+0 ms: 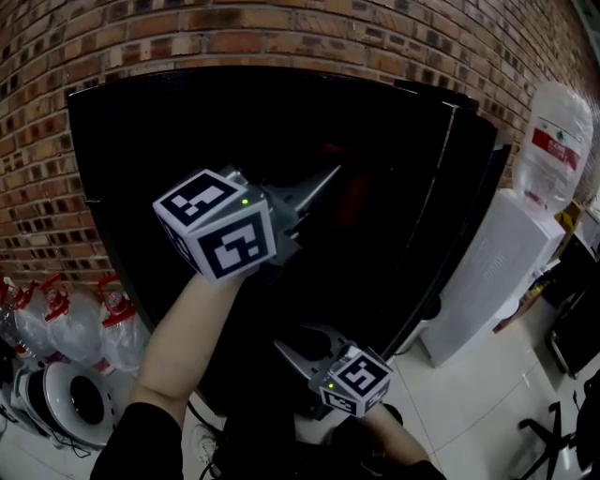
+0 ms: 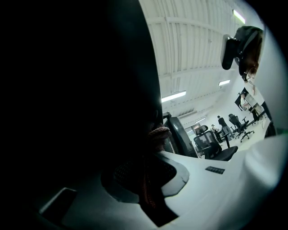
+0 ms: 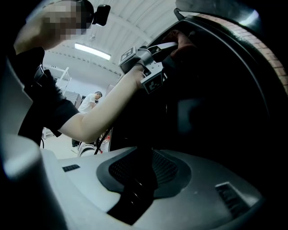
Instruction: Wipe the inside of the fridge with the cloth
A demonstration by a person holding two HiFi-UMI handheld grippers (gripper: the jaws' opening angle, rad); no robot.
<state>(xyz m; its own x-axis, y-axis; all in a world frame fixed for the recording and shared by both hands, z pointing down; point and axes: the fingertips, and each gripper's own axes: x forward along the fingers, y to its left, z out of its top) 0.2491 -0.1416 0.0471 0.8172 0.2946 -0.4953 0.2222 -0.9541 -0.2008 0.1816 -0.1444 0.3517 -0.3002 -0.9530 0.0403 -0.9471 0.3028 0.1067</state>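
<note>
The tall black fridge fills the middle of the head view; its inside is too dark to make out. My left gripper is raised against it, shut on a reddish cloth. The left gripper view shows that cloth pinched between the closed pads of the left gripper. In the right gripper view the left gripper presses the cloth high on the dark fridge. My right gripper hangs lower, near the fridge's bottom. The right gripper's pads meet, with a dark shape between them that I cannot identify.
A brick wall stands behind the fridge. A white water dispenser with a bottle on top is close on the right. Water jugs with red caps and a round white fan sit on the floor at left. Office chairs stand behind.
</note>
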